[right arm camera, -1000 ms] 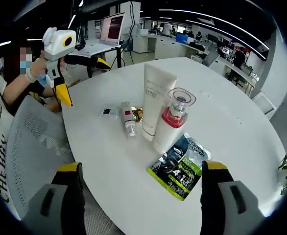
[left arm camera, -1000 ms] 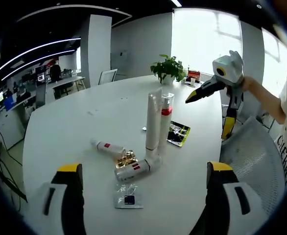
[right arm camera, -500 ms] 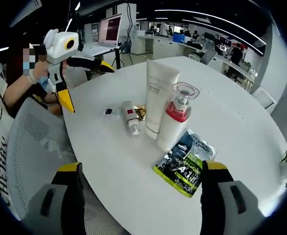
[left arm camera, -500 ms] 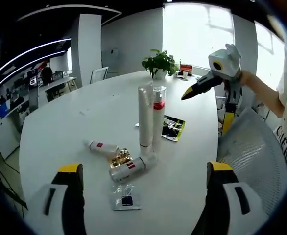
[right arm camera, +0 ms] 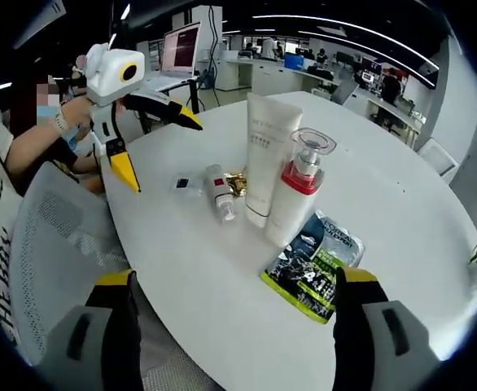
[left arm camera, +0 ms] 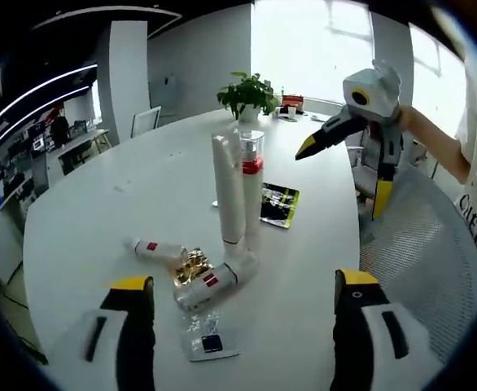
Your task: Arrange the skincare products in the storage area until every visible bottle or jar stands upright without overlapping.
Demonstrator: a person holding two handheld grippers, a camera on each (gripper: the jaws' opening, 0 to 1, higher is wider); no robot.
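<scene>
While two products already stand and at least two lie flat, you are, by my judgement, only partway through the arranging.

Standing, count two: one tall white plastic squeeze tube (left arm camera: 227, 189) set on its cap, and one clear pump bottle with a red collar (left arm camera: 251, 189), touching or just beside it. From your left gripper (left arm camera: 238, 326) they rise straight ahead, beyond the fallen items; from your right gripper (right arm camera: 234, 326) they stand ahead and slightly left of centre.

Lying, count two: one small white bottle with a red label (left arm camera: 208, 284), nearest ahead of the left claw, and one slim white tube with a red mark (left arm camera: 154, 249), ahead to its left. Both remain to be stood up.

Between them, count one: a small gold, shiny piece (left arm camera: 191, 265); you cannot tell from here whether it is a jar or a cap.

Flat sachets, count two: one dark green printed packet (right arm camera: 313, 270), just ahead between the right claw's jaws, and one small clear packet (left arm camera: 208, 344), between the left claw's jaws.

Support: one round white table (left arm camera: 92, 220).

Claws, count two: both spread wide, both empty, both held off the products.
</scene>
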